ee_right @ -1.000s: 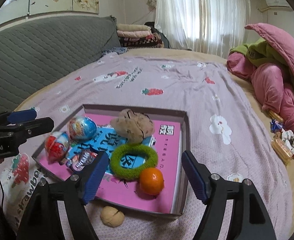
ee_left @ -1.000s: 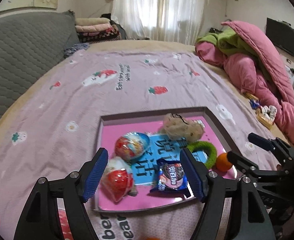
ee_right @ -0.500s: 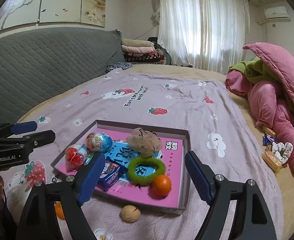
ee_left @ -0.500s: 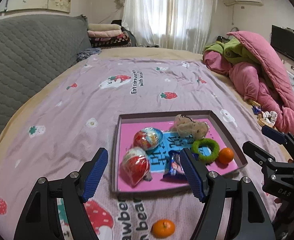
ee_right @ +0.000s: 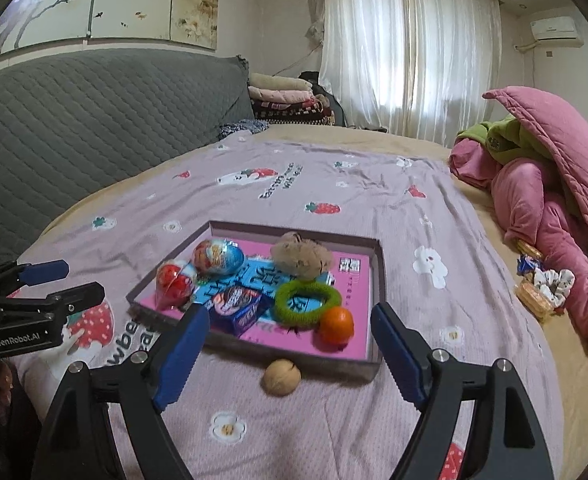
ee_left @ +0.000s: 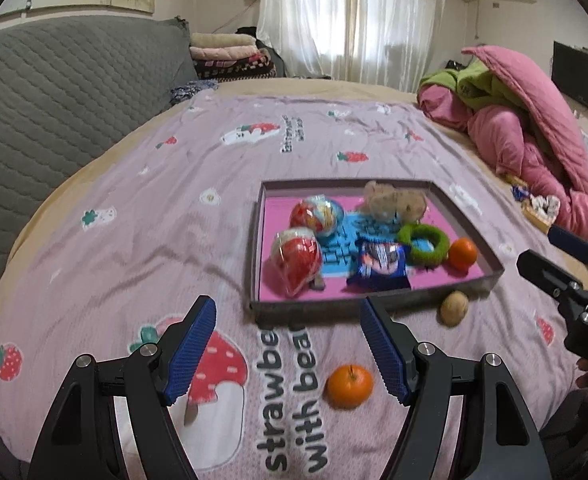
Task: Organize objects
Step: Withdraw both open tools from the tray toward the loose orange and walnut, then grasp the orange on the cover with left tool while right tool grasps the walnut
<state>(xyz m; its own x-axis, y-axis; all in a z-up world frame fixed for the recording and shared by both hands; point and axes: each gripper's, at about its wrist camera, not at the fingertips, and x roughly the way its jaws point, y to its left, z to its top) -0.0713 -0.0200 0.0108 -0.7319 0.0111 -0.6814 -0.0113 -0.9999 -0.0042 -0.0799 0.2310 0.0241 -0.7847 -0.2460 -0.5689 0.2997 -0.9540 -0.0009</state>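
A shallow pink-floored box (ee_left: 378,304) (ee_right: 376,368) lies on the bed. It holds two foil eggs (ee_left: 299,258) (ee_right: 217,257), a blue snack pack (ee_left: 380,266) (ee_right: 240,306), a green ring (ee_left: 424,242) (ee_right: 307,303), a plush toy (ee_left: 396,200) (ee_right: 302,258) and an orange (ee_left: 462,254) (ee_right: 336,323). Outside its near wall lie a walnut (ee_left: 453,308) (ee_right: 281,377) and a second orange (ee_left: 349,386). My left gripper (ee_left: 288,354) is open and empty, above the blanket short of the box. My right gripper (ee_right: 288,354) is open and empty, just above the walnut.
The box sits on a lilac strawberry-print blanket (ee_left: 134,220). A grey quilted headboard (ee_left: 54,92) runs along the left. Pink and green bedding (ee_left: 534,128) is piled at the right, with snack packets (ee_right: 534,284) beside it.
Both grippers have pulled back and up from the box. The walnut and the loose orange have come into the left wrist view in front of the box.
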